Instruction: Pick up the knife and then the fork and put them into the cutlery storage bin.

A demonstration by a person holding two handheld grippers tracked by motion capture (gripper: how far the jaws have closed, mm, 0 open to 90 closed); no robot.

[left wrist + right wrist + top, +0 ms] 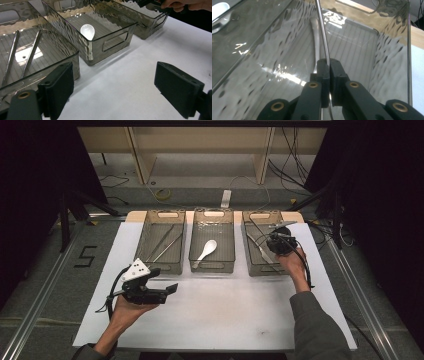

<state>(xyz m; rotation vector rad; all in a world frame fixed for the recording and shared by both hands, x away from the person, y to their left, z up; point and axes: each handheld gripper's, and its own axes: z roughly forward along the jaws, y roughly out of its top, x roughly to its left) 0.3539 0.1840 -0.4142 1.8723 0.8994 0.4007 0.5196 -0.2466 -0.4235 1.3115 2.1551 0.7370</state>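
Gripping a thin metal utensil handle (323,37) between closed jaws, right gripper (278,241) down inside the right-hand bin (252,265) of 3 smoky clear bins at the far side of the white table (220,310). Resting near the left front of the table, left gripper (167,289) with jaws spread wide and holding nothing. Lying in the middle bin (212,266), 1 white spoon (206,251); in the left bin (165,266), 2 metal chopsticks (162,245).

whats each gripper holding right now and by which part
The right gripper is shut on a thin metal utensil, pinching its slim handle over the right bin. The left gripper is open, holding nothing.
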